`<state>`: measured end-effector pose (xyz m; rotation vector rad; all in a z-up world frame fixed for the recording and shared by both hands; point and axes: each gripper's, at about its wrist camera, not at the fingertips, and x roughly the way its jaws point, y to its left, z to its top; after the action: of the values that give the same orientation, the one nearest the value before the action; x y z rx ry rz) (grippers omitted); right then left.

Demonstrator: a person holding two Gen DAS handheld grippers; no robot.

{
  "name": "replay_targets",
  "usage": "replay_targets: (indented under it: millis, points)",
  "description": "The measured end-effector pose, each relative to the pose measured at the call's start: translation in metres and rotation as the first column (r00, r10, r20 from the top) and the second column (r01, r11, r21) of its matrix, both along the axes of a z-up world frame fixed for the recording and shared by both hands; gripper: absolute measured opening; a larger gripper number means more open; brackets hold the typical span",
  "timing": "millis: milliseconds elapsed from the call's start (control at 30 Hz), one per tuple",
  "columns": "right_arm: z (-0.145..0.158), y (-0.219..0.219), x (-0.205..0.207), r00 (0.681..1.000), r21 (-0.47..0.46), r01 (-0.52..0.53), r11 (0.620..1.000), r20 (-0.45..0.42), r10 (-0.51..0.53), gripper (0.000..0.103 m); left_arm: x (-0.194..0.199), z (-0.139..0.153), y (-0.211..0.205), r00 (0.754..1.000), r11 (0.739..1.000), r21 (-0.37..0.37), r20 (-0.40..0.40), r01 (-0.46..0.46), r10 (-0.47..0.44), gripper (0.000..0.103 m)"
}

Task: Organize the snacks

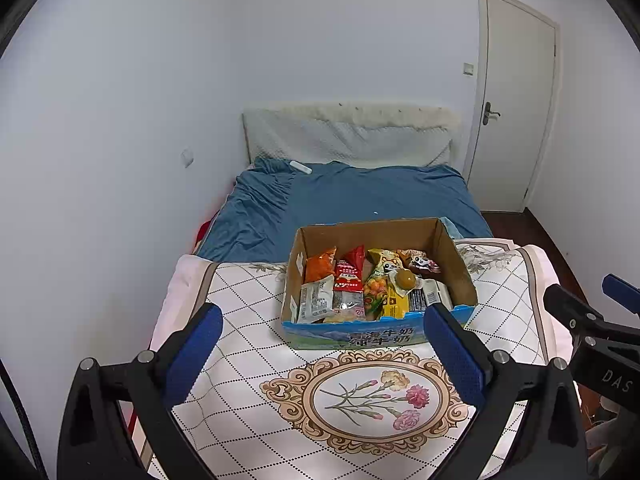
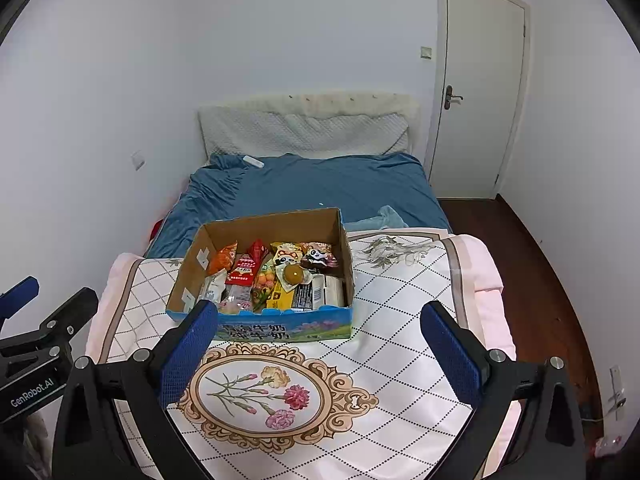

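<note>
Cardboard box point(image 1: 372, 236) of snacks point(image 1: 372, 284) sits upright on the bed point(image 1: 256, 360); we hover left gripper point(image 1: 322, 356) and right gripper point(image 2: 320, 352) wide, empty, ready.

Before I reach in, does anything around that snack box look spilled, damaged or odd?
Nothing spilled. Inside the open cardboard box the snack packets lie jumbled and overlapping, a round yellow-brown sweet on top. Both grippers are open and empty.
</note>
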<state>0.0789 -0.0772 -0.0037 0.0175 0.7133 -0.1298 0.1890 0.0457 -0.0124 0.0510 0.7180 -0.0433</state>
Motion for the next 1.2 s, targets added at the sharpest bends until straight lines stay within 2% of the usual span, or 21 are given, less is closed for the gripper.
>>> replay_targets:
  millis: [1200]
  points:
    - [-0.0027, 0.0028, 0.0016, 1.0, -0.001, -0.002, 1.0, -0.011, 0.002, 0.103, 0.0053, -0.0051, -0.0077, 1.0, 1.0, -0.014, -0.013, 0.009, -0.009, 0.103]
